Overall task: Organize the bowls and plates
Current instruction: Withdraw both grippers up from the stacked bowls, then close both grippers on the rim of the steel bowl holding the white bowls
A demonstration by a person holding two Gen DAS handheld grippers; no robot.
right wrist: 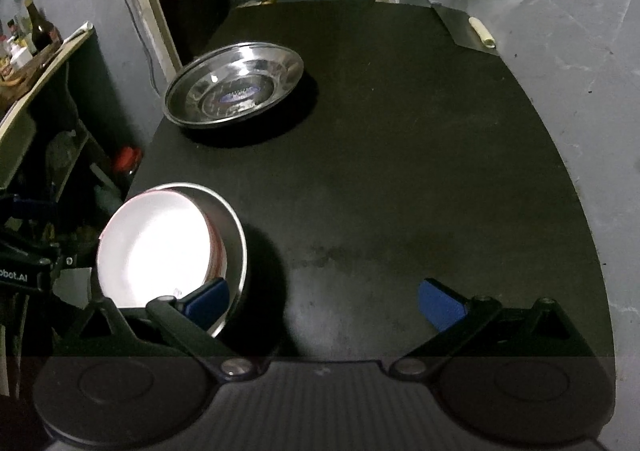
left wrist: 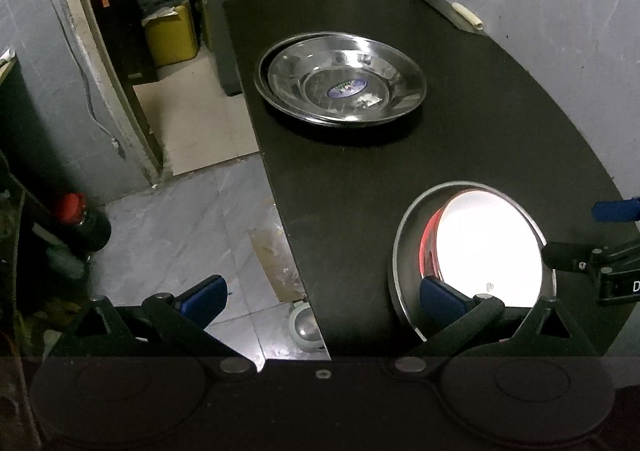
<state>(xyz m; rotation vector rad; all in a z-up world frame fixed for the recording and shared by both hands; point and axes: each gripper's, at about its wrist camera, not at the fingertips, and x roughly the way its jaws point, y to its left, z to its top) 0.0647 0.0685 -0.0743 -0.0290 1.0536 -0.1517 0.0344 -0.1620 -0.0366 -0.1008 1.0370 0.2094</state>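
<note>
You are holding both claws wide apart and empty: your left claw (left wrist: 324, 297) is hovering at the near edge of the dark surface (left wrist: 360, 179), your right claw (right wrist: 324, 299) beside it. The white plate (left wrist: 488, 247) is leaning inside a steel bowl (left wrist: 400, 251) near you, and the steel plates (left wrist: 340, 79) are sitting stacked farther back. The white plate probably breaks easily and steel is slippery, so you should be pinching the rims.

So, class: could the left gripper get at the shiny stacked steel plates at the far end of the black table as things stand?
Probably yes. The left gripper is open and empty, and bare black table lies between it and the stacked steel plates. The steel bowl holding a white dish sits off to its right.
</note>
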